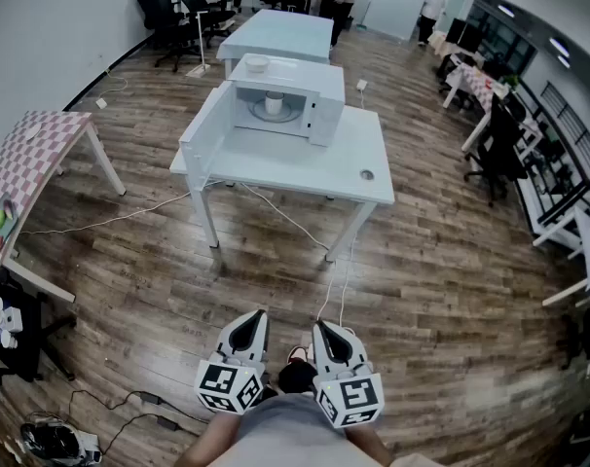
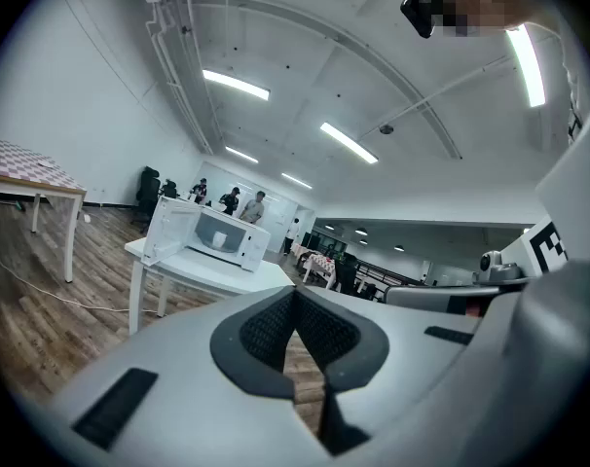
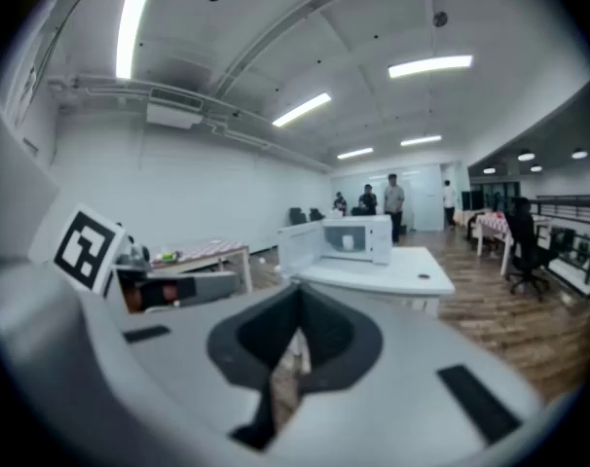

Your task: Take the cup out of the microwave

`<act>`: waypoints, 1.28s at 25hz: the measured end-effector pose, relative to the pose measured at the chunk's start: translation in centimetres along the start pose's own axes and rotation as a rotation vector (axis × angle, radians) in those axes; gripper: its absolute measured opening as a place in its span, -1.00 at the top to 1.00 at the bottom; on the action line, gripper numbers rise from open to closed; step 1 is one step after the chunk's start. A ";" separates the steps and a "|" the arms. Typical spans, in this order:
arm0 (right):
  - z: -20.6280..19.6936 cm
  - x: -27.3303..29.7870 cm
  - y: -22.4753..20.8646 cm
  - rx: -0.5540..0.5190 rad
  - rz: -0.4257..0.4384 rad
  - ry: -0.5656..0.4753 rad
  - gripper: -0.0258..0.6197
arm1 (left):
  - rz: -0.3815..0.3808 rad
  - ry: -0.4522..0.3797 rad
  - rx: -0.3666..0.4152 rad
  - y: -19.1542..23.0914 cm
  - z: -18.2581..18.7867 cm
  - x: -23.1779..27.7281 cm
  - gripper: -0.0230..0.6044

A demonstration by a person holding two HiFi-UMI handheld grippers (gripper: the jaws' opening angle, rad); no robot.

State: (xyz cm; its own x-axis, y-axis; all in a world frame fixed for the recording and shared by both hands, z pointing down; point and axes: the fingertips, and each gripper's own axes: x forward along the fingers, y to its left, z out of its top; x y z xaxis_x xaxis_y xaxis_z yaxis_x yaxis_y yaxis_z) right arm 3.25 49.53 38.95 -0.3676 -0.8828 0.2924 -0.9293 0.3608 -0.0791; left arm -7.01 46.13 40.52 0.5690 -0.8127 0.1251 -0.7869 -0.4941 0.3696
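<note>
Both hanging closed and empty, left claw (image 1: 253, 317) and right claw (image 1: 324, 328) are likely needing a square walk-up to the small white cup (image 1: 274, 102) inside the open white microwave (image 1: 326, 117).

One cup (image 1: 274, 102), one microwave (image 1: 305, 74)

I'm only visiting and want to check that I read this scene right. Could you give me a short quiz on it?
1. True or false: the door of the microwave stands open.
2. Where is the cup? A) inside the microwave B) on the floor C) held in a gripper
3. Fill in: the jaws of the left gripper and the right gripper are both ____.
Key: 1 true; 2 A; 3 shut.
</note>
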 end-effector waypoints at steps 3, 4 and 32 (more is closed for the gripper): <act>0.0 0.1 0.4 -0.001 0.014 0.006 0.85 | -0.004 0.002 -0.008 -0.1 -0.2 0.2 0.88; 0.0 0.2 0.5 0.000 0.017 0.007 0.85 | -0.005 0.003 -0.010 -0.2 -0.3 0.3 0.88; 4.6 13.6 -11.0 0.102 0.125 -0.017 0.85 | 0.027 -0.006 -0.005 2.8 4.3 16.9 0.88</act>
State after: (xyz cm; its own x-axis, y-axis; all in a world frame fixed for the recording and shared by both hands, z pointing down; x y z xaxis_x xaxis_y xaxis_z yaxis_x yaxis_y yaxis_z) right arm 8.36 32.18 39.39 -0.4807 -0.8380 0.2584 -0.8746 0.4366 -0.2109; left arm -0.60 29.65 39.71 0.5460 -0.8276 0.1301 -0.8011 -0.4703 0.3704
